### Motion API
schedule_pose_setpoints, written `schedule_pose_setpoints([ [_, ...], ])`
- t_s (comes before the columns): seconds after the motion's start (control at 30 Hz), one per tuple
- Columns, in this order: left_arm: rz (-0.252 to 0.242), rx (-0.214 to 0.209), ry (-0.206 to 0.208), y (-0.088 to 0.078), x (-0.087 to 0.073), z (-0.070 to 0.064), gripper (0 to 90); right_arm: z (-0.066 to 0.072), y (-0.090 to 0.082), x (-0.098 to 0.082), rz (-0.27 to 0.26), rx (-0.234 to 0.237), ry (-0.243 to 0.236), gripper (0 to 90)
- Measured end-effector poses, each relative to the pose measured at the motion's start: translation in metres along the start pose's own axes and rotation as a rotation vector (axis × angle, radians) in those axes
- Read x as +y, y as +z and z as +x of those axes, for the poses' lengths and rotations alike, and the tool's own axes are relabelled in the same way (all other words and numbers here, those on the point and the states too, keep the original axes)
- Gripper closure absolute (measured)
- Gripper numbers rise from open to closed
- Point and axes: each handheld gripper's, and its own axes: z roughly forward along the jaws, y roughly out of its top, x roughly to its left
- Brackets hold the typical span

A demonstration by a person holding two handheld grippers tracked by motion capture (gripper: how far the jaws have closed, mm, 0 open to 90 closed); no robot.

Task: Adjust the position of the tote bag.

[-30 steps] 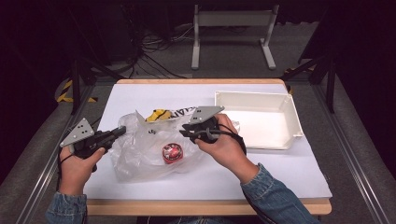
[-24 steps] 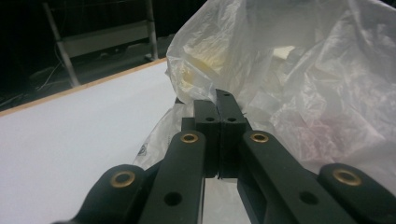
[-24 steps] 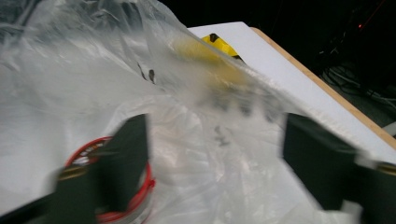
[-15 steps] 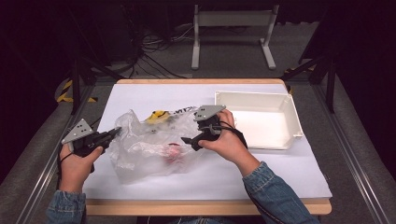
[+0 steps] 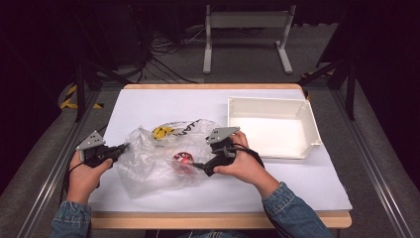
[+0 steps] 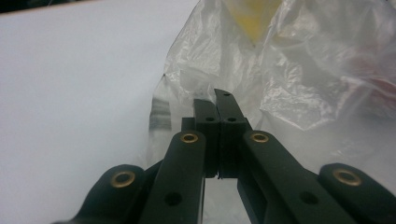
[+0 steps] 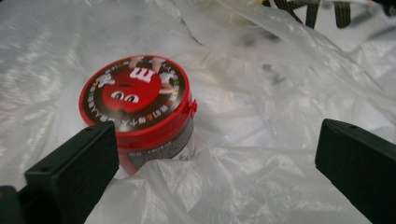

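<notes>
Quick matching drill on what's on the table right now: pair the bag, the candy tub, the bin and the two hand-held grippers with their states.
1. left hand-held gripper
2. right hand-held gripper
3. candy tub
4. white bin

a. jaws wide apart, gripping nothing
b. empty, at the table's right
c. shut on the plastic bag
d. red lid, inside the bag

Pairs: 1-c, 2-a, 3-d, 4-b

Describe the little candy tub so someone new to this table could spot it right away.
On the white table, left of the white bin, lies a crumpled clear plastic bag. The candy tub stands inside it: small, round, with a red lid showing a cartoon face.
</notes>
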Motion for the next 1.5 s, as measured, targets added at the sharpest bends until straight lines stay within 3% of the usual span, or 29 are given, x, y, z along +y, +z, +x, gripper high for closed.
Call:
schedule_pose_setpoints([
  [0.17,0.046,0.018,-0.015,0.006,-0.006,0.005,89.5,-0.002,0.004,-0.013,0.026,0.013,0.013,0.0],
  [0.27,0.073,0.032,-0.027,0.009,-0.011,0.009,89.5,0.001,0.006,-0.019,0.040,0.013,-0.018,0.1],
  [0.53,0.111,0.093,-0.054,0.013,-0.019,0.018,89.6,0.008,0.008,-0.028,0.063,0.049,-0.020,2.1],
  [0.67,0.127,0.123,-0.079,0.014,-0.024,0.024,89.6,0.010,0.014,-0.037,0.108,0.084,-0.050,1.6],
  [0.83,0.096,0.074,-0.100,0.012,-0.024,0.025,87.7,0.010,0.015,-0.042,0.118,0.097,-0.058,1.4],
  [0.97,0.050,0.015,-0.087,0.006,-0.019,0.022,72.6,0.009,0.009,-0.038,0.094,0.112,-0.070,1.2],
  [1.07,0.009,-0.019,-0.051,-0.001,-0.011,0.018,47.0,0.010,0.002,-0.033,0.057,0.118,-0.080,1.2],
  [1.17,-0.044,-0.056,-0.018,-0.009,-0.001,0.010,34.4,0.012,-0.005,-0.028,0.020,0.126,-0.079,1.2],
  [1.4,-0.130,-0.092,0.028,-0.028,0.020,-0.008,23.7,0.020,-0.016,-0.012,-0.042,0.123,-0.094,1.7],
  [1.5,-0.139,-0.079,0.029,-0.034,0.027,-0.015,22.4,0.024,-0.019,-0.004,-0.069,0.105,-0.063,2.8],
])
